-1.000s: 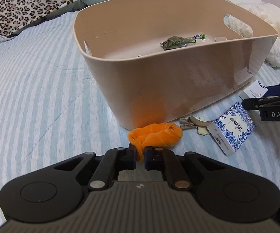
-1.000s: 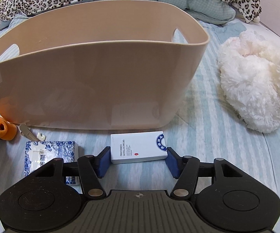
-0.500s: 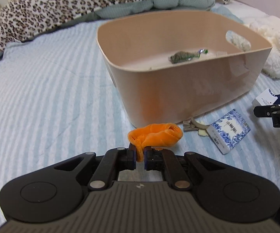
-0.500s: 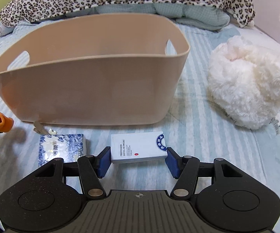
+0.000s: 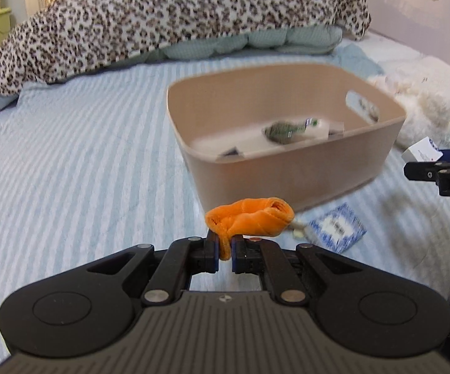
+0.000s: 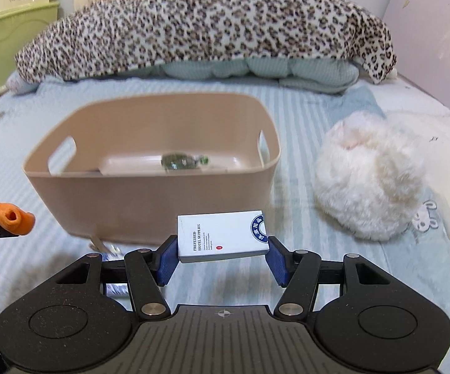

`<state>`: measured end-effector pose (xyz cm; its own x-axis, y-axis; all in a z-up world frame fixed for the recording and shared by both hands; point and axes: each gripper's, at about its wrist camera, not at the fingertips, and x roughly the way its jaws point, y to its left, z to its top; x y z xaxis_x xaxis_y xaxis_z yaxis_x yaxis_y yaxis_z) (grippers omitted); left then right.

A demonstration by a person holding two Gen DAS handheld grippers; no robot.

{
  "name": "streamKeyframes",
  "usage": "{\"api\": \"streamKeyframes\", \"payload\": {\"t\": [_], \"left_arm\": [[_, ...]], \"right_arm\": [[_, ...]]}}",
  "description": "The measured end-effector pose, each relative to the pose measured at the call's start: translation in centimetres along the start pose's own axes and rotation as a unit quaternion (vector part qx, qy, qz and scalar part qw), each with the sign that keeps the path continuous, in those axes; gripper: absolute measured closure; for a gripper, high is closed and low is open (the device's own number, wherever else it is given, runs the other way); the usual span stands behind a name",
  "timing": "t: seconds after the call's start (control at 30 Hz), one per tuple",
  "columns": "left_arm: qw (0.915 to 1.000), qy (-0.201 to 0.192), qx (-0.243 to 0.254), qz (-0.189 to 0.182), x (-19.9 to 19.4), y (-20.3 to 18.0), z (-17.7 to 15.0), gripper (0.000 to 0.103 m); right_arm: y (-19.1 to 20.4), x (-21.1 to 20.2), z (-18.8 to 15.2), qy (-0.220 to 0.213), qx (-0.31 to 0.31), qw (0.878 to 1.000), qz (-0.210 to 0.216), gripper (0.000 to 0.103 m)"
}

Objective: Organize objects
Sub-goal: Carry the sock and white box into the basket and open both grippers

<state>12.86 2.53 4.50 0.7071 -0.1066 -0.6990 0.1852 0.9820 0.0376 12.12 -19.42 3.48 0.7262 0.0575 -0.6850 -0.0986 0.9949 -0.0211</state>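
Left wrist view: left gripper clenched on orange cloth, beige bin ahead (blurred green packet inside), blue-patterned pack lying ahead-right. Right gripper clamped around white box, fluffy white toy ahead-right.

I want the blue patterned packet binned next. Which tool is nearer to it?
Left, I judge. The blue patterned packet lies on the bed just ahead-right of the left tool, which grips an orange cloth. The right tool, gripping a white box, is further right.
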Motion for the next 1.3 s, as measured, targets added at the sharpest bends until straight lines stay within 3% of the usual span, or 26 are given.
{"api": "streamKeyframes", "payload": {"t": [0.43,0.6,0.8,1.07,1.3], "left_arm": [[0.9973,-0.065,-0.012,0.031,-1.3,-0.3,5.8,0.095],[0.9975,-0.056,-0.03,0.029,1.1,-0.2,7.4,0.095],[0.9976,-0.031,-0.049,0.037,5.0,-0.4,8.4,0.095],[0.9974,0.017,-0.054,0.045,9.8,-0.4,8.2,0.095],[0.9975,0.03,-0.04,0.05,10.8,-1.2,8.0,0.092]], "right_arm": [[0.4,-2.1,5.1,-0.083,0.016,0.996,0.018,0.047],[0.7,-1.0,7.1,-0.095,0.027,0.995,0.022,0.047],[1.3,2.0,8.1,-0.081,0.025,0.996,0.02,0.047],[2.9,7.1,7.7,-0.03,0.003,1.0,0.005,0.047],[3.6,9.5,6.5,-0.004,-0.005,1.0,-0.001,0.044]]}}
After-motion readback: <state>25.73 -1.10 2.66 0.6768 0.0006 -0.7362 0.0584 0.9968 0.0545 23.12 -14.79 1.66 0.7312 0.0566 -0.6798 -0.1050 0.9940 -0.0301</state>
